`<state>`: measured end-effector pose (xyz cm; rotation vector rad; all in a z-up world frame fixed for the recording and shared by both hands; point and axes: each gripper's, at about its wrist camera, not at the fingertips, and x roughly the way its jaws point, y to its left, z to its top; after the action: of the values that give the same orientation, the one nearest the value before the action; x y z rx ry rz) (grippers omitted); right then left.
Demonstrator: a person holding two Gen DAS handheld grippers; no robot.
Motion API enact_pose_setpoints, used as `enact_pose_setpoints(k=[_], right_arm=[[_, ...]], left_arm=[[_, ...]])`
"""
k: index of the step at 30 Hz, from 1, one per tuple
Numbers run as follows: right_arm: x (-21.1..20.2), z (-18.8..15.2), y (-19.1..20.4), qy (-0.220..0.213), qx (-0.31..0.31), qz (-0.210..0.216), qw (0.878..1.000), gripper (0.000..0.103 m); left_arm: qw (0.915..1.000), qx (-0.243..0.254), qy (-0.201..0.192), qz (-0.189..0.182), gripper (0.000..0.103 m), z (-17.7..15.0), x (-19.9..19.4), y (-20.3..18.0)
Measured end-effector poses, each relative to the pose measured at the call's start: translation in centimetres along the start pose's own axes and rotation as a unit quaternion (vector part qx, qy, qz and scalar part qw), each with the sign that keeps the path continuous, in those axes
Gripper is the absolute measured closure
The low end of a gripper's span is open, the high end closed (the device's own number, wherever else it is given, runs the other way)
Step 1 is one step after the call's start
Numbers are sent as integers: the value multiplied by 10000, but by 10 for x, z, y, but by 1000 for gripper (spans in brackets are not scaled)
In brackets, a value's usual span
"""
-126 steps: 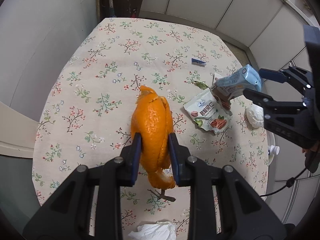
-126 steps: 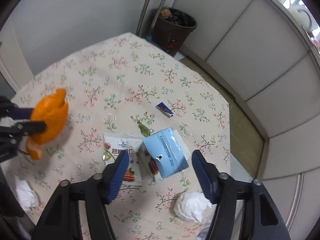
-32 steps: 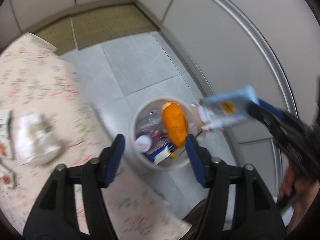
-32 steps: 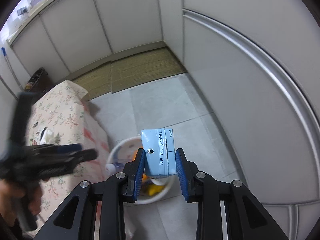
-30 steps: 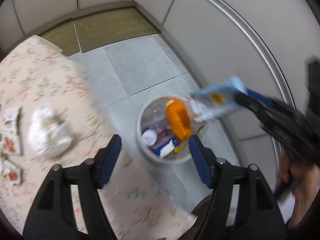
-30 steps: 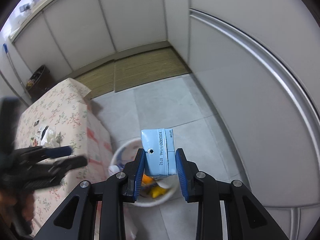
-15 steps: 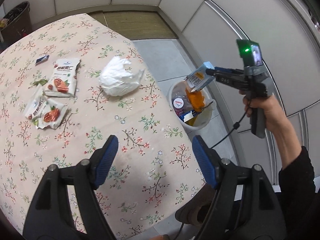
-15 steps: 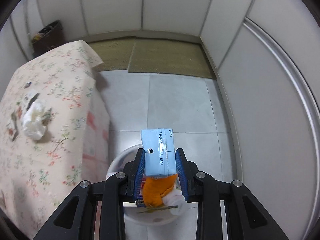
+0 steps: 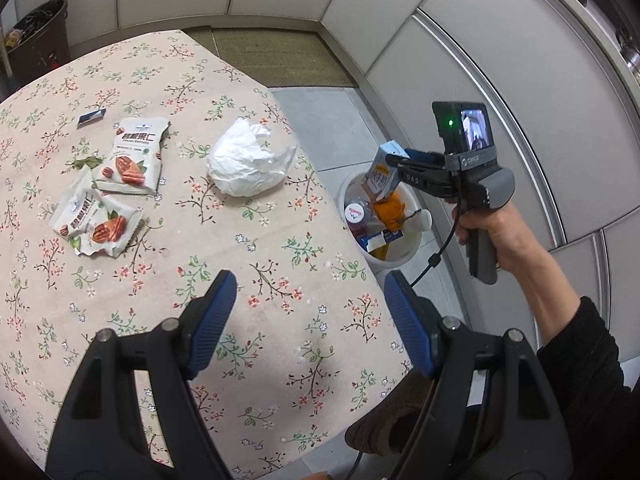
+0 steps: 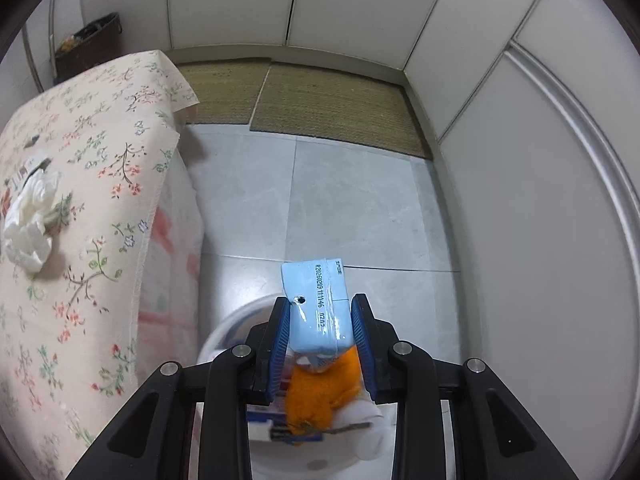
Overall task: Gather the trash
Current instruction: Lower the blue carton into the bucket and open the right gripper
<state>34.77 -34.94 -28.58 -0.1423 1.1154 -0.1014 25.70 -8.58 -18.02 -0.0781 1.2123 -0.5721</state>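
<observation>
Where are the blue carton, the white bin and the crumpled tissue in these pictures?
blue carton [image 10: 316, 308]: right wrist view, its top face between the pads.
white bin [image 9: 404, 254]: left wrist view, its outer wall on the floor.
crumpled tissue [image 9: 248, 160]: left wrist view, its middle, on the tablecloth.

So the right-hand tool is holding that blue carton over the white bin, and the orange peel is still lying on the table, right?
Not quite. The right gripper does hold the blue carton over the white bin, but the orange peel lies inside the bin, not on the table; both wrist views show it.
</observation>
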Motion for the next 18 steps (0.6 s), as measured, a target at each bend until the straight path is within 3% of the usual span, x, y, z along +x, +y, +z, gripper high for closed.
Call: enact_pose_setpoints(k=[9, 12, 18], right_arm=[[13, 6, 11, 79, 305, 624, 9976, 71], [18, 3, 4, 360, 792, 1145, 9896, 67], [26, -5, 7, 650, 830, 1216, 9870, 54]], left_arm=[[9994, -194, -271, 29, 26, 2, -17, 11], [9992, -241, -329, 34, 26, 2, -22, 14], [9989, -277, -376, 30, 26, 2, -26, 18]])
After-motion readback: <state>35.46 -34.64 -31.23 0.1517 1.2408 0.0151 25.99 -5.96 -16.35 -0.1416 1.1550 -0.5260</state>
